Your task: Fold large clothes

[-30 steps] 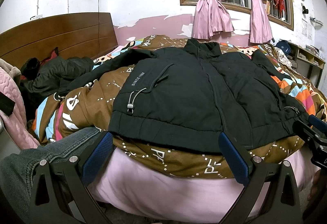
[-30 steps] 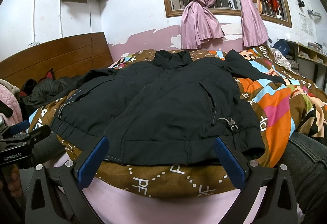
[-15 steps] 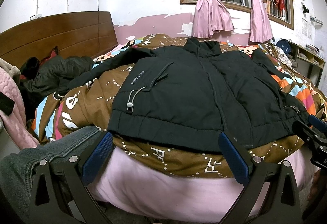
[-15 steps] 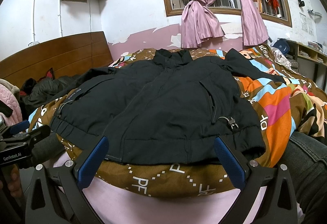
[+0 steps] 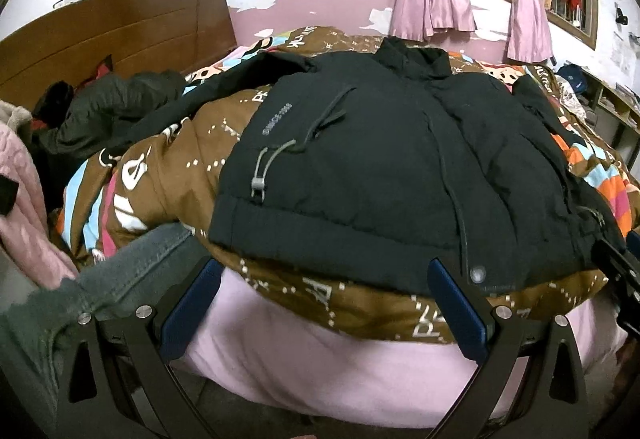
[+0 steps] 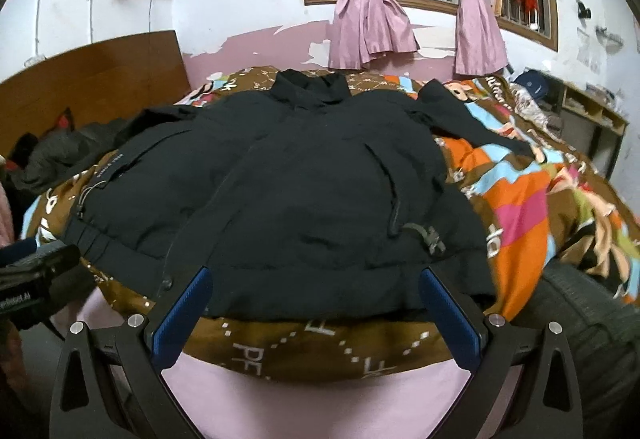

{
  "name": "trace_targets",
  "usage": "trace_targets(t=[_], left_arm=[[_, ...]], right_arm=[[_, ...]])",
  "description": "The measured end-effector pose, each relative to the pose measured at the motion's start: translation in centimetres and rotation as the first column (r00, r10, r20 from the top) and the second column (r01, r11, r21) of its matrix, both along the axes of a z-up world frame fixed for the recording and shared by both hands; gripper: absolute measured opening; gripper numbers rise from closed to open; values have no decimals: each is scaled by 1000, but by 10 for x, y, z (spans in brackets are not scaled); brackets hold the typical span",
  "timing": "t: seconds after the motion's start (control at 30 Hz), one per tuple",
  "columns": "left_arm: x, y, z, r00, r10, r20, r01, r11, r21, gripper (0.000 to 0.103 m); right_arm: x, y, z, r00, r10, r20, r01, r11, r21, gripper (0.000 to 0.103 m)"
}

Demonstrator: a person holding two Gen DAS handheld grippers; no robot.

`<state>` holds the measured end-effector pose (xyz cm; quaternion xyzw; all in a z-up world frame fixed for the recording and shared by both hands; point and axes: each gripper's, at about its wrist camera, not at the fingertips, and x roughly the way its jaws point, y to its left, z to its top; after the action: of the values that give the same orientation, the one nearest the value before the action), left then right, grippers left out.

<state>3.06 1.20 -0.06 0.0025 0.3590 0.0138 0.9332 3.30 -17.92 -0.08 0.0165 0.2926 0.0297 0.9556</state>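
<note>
While the jacket [image 5: 384,167] lies flat on the quilt [image 5: 168,175] of the bed, both the left gripper [image 5: 324,307] and right gripper [image 6: 316,313] hover wide apart near its hem, holding nothing.

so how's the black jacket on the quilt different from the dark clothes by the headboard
The black jacket lies spread flat, front up, collar toward the window; the dark clothes by the headboard sit in a crumpled heap. The jacket lies just ahead of both open grippers, left and right; the heap lies far off to the left. Both are dark and rest on the same bed.
</note>
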Motion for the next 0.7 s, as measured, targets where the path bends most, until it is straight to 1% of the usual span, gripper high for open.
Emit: trace_targets(t=[0.1, 0.23, 0.33, 0.5, 0.57, 0.63, 0.7], left_arm=[[8, -1, 13, 1000, -9, 15, 9, 1000, 11, 101], [18, -3, 39, 998, -34, 61, 32, 999, 29, 101], [22, -4, 60, 994, -54, 97, 51, 998, 38, 101], [31, -10, 85, 985, -86, 147, 77, 995, 68, 101], [35, -13, 93, 984, -91, 155, 80, 994, 81, 101], [40, -14, 105, 981, -98, 167, 83, 992, 93, 101], [47, -17, 116, 978, -111, 175, 93, 990, 109, 101]], right_arm=[[-1, 3, 17, 1000, -21, 4, 21, 999, -45, 103], [-1, 7, 43, 999, -44, 13, 45, 993, -108, 103], [-1, 9, 63, 998, -48, 39, 53, 990, -129, 103], [-1, 8, 96, 995, -45, 90, 58, 987, -153, 103], [3, 8, 108, 995, -38, 90, 51, 987, -153, 103], [8, 6, 123, 996, 5, 84, 7, 990, -139, 103], [17, 0, 140, 995, 65, 75, -57, 993, -102, 103]])
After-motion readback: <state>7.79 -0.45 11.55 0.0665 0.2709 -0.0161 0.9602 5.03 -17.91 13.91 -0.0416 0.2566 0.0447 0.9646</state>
